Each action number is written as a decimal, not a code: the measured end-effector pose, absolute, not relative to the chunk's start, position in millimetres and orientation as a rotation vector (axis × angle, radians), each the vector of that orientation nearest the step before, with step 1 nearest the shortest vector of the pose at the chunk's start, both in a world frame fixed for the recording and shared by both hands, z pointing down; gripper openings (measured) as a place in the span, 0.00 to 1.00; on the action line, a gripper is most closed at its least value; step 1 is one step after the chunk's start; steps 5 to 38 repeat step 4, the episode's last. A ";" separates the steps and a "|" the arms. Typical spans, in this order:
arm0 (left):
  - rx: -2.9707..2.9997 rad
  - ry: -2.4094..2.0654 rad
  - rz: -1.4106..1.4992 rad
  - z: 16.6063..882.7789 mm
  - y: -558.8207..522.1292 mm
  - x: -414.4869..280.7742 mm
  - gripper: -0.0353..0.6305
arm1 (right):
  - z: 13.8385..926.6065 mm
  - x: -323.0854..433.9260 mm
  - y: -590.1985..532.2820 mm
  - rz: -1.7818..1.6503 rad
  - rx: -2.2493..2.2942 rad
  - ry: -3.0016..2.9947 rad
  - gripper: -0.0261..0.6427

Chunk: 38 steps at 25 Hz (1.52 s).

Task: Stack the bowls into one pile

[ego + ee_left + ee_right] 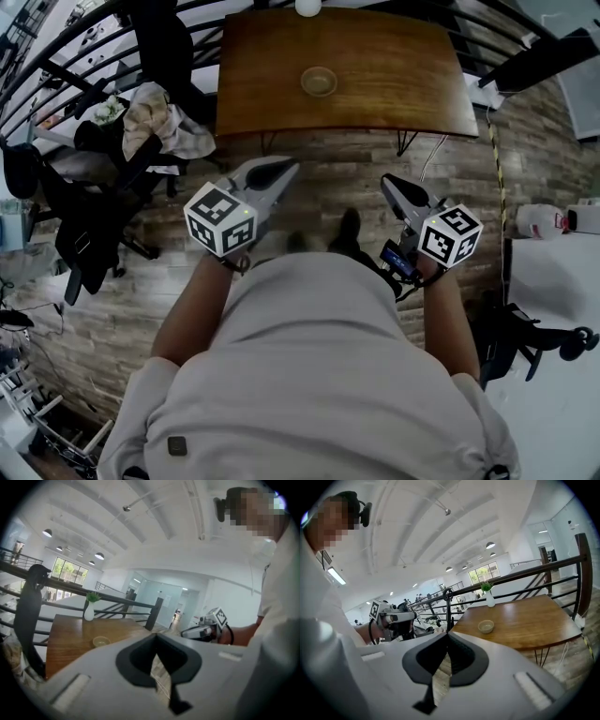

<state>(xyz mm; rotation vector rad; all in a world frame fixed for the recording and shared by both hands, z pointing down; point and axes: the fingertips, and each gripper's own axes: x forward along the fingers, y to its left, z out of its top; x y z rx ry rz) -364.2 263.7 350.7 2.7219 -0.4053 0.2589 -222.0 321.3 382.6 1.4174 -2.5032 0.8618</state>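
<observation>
Bowls (319,82) read as one small round shape on the counter (394,84), about midway between its left and right edges and nearer the far edge than the near one. Whether that is one bowl or several nested I cannot tell at this range. A white vase (307,6) stands behind it at the middle of the far edge, apart from it.

My left gripper (286,169) and right gripper (388,182) hang over the plank floor (319,155), well short of the counter's near edge. Both have their jaws clenched on nothing.

I see no loose bowl elsewhere on the counter, so I judge the pile done or close to it. If it needs squaring up, I would come in over the near edge and release the jaws before reaching the rim. I would then take the rim with one pad inside and one outside, and lift straight. Stopping short of the vase keeps it from being knocked over.
</observation>
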 end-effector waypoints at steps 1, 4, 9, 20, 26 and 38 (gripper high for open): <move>2.721 -0.402 0.258 351.0 262.9 -364.5 0.06 | 382.7 -222.3 321.0 0.863 1.420 -2.501 0.05; 2.718 -0.395 0.254 351.7 260.7 -365.7 0.06 | 383.5 -222.2 319.9 0.874 1.428 -2.498 0.05; 2.718 -0.395 0.254 351.7 260.7 -365.7 0.06 | 383.5 -222.2 319.9 0.874 1.428 -2.498 0.05; 2.718 -0.395 0.254 351.7 260.7 -365.7 0.06 | 383.5 -222.2 319.9 0.874 1.428 -2.498 0.05; 2.718 -0.395 0.254 351.7 260.7 -365.7 0.06 | 383.5 -222.2 319.9 0.874 1.428 -2.498 0.05; 2.718 -0.395 0.254 351.7 260.7 -365.7 0.06 | 383.5 -222.2 319.9 0.874 1.428 -2.498 0.05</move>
